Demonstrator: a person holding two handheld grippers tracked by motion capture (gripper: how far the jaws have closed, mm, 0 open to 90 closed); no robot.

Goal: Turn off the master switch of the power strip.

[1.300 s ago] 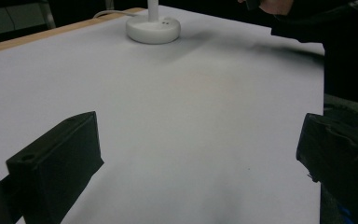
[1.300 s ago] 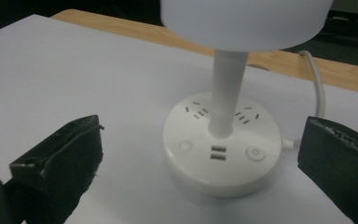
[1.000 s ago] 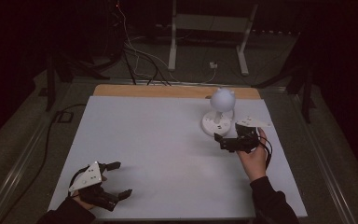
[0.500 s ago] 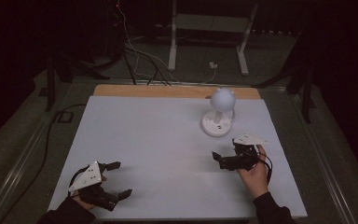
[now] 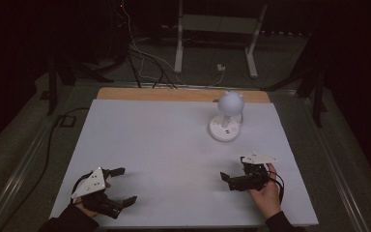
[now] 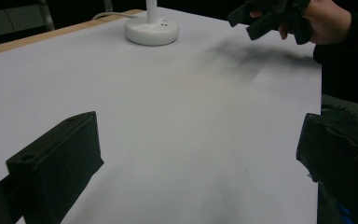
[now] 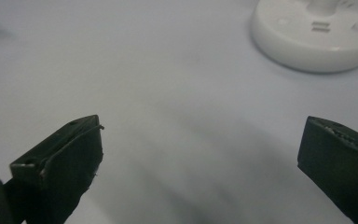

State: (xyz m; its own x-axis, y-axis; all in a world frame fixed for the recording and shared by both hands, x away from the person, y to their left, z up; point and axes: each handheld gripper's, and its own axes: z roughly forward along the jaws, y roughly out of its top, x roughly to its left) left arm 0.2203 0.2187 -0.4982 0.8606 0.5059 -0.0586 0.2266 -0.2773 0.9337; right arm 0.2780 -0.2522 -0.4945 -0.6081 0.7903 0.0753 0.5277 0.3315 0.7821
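A small white lamp (image 5: 226,123) with a round base and a globe head stands on the far right part of the white table (image 5: 164,145). My right gripper (image 5: 233,169) is held in a hand near the front right, well short of the lamp, open with nothing between its jaws. The right gripper view has the lamp base (image 7: 317,39) ahead at top right, beyond the open right gripper (image 7: 200,140). My left gripper (image 5: 128,184) rests at the front left, open and empty. The left gripper view looks between the left gripper (image 6: 200,140) jaws to the lamp base (image 6: 151,30) and the right gripper (image 6: 270,16).
A wooden strip (image 5: 149,94) runs along the table's far edge. Beyond it, cables (image 5: 140,53) lie on the dark floor and a white stand (image 5: 217,34) has its legs there. A metal rail (image 5: 24,164) borders the table's left side.
My right gripper has drawn back from beside the lamp base toward the front edge of the table. The left gripper has stayed where it was.
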